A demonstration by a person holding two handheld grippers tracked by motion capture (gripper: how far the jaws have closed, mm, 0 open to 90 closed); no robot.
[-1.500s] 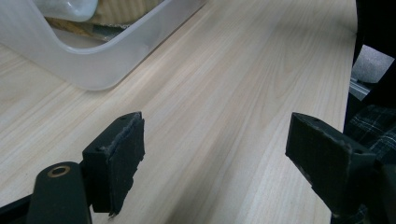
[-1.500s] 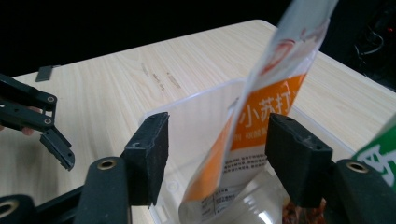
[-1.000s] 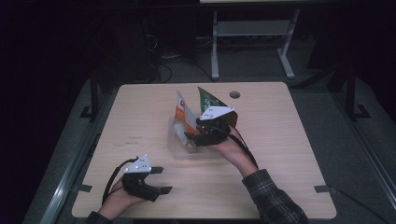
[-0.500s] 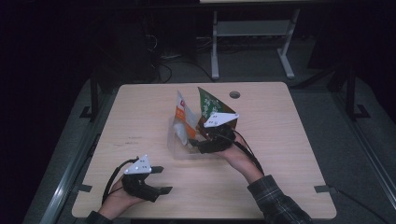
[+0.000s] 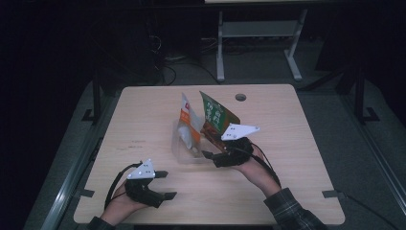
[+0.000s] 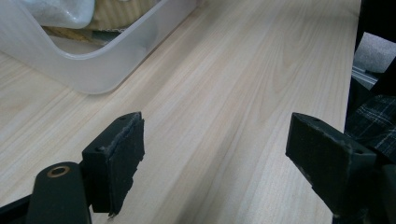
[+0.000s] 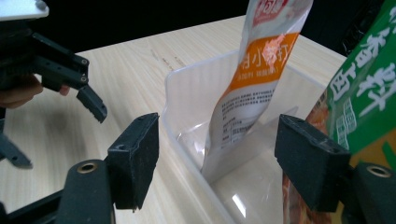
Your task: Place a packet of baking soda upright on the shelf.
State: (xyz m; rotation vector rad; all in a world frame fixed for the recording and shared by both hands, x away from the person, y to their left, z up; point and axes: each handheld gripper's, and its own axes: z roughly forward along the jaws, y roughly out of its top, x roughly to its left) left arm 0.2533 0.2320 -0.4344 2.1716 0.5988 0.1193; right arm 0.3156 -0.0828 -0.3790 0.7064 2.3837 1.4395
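dark room, light wood table (image 5: 143, 120) with a small round hole (image 5: 241, 97) near its far edge, grey floor around it and a metal stand base (image 5: 258, 52) behind.

clear plastic bin (image 5: 184, 155) sits at mid-table, slightly toward the near side. an orange-and-white snack pouch (image 5: 187, 122) stands upright in it, leaning a little, bottom edge on the bin floor. a green snack bag (image 5: 215, 115) stands tilted just beside the pouch on its right, lower part hidden behind the right gripper; cannot tell whether it rests inside the bin.

right gripper (image 5: 213, 155) is at the bin's near right corner, hand (image 5: 253, 165) behind it, plaid sleeve (image 5: 292, 211) at the bottom edge. in the right gripper view its jaws stand wide apart, straddling the bin's near wall (image 7: 187, 93), with the pouch (image 7: 247, 88) seen between them farther in and the green bag (image 7: 369, 98) at the right edge. pads press on nothing. the jaws have just been opening a bit; nothing is gripped between them.

left gripper (image 5: 165, 184) is low on the table near the front left, well apart from the bin, held by the left hand (image 5: 122, 206). in the left gripper view its jaws are spread wide over bare wood, nothing between them, the bin's rounded corner (image 6: 93, 70) ahead at upper left. the left gripper (image 7: 60, 74) also shows in the right gripper view at upper left, jaws apart.
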